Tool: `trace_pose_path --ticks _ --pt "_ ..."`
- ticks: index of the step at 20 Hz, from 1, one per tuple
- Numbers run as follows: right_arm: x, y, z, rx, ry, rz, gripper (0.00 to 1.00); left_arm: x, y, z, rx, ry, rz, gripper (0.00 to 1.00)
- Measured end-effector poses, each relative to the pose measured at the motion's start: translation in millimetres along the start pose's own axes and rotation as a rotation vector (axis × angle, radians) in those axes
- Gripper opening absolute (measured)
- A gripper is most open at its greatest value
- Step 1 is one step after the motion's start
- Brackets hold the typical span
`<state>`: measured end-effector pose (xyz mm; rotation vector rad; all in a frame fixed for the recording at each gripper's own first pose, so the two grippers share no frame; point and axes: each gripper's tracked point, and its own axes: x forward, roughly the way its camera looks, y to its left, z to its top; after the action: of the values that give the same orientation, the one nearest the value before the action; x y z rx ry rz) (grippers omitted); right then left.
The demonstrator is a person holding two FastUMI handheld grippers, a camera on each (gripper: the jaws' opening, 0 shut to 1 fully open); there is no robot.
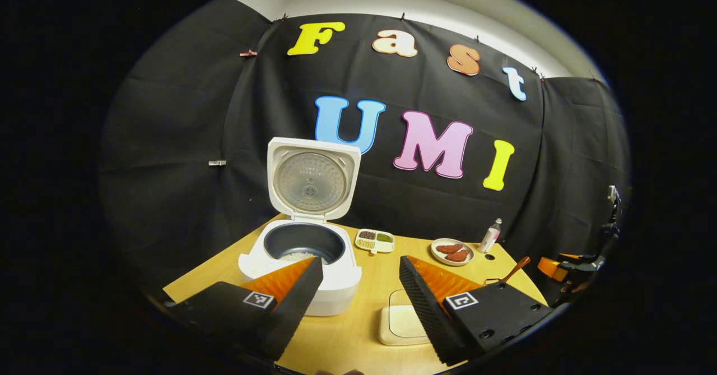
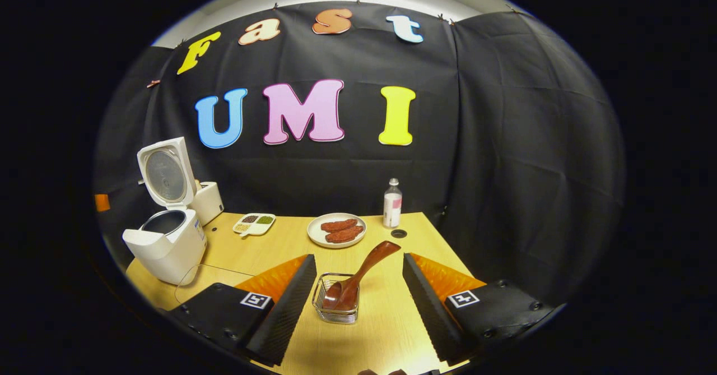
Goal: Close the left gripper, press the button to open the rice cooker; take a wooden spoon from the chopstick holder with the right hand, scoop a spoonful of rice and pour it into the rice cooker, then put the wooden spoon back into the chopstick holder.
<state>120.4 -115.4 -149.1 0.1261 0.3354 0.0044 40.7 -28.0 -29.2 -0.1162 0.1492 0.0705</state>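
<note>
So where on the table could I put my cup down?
The bare wood between the rice cooker and the plate of meat looks free, as does the patch right of the wire holder with the wooden spoon. It is crowded at the back, around the divided dish and bottle.

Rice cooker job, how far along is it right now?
Looks finished: the rice cooker stands lid-up with rice in its pot, and the wooden spoon sits in the chopstick holder. In hand: nothing; the left gripper and right gripper are open. Nothing seems left, though whether that rice was just scooped is unclear.
</note>
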Motion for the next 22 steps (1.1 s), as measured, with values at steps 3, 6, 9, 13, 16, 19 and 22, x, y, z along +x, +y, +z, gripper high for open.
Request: trace_pose_path --ticks 3,6,9,13,16,19,22 --pt "38.6 -5.1 -27.3 0.06 0.095 0.018 0.98 -6.4 -4.7 -4.0 0.014 0.006 0.038 0.95" --pt "76.5 -11.1 -53.5 0.079 0.177 0.013 0.98 -16.4 -11.9 -4.8 -0.008 0.014 0.068 0.95" --pt "107.7 -15.9 -70.5 0.101 0.225 0.007 0.99 -25.9 -12.4 -9.5 -0.004 0.019 0.105 0.95" --pt "134.1 -14.5 -84.7 0.189 0.279 0.0 0.99 -40.8 -10.3 -19.4 0.01 0.034 0.144 0.95" --pt "144.5 -18.2 -88.5 0.183 0.288 -0.017 0.94 -50.7 -8.7 -26.3 -0.003 0.037 0.164 0.95" --pt "150.8 -18.4 -83.4 0.179 0.28 -0.025 0.73 -57.5 -5.3 -40.1 0.002 0.055 0.189 0.95" --pt "152.8 -17.5 -82.5 0.122 0.276 -0.025 0.54 -60.6 -11.0 -49.0 0.017 0.069 0.183 0.95"
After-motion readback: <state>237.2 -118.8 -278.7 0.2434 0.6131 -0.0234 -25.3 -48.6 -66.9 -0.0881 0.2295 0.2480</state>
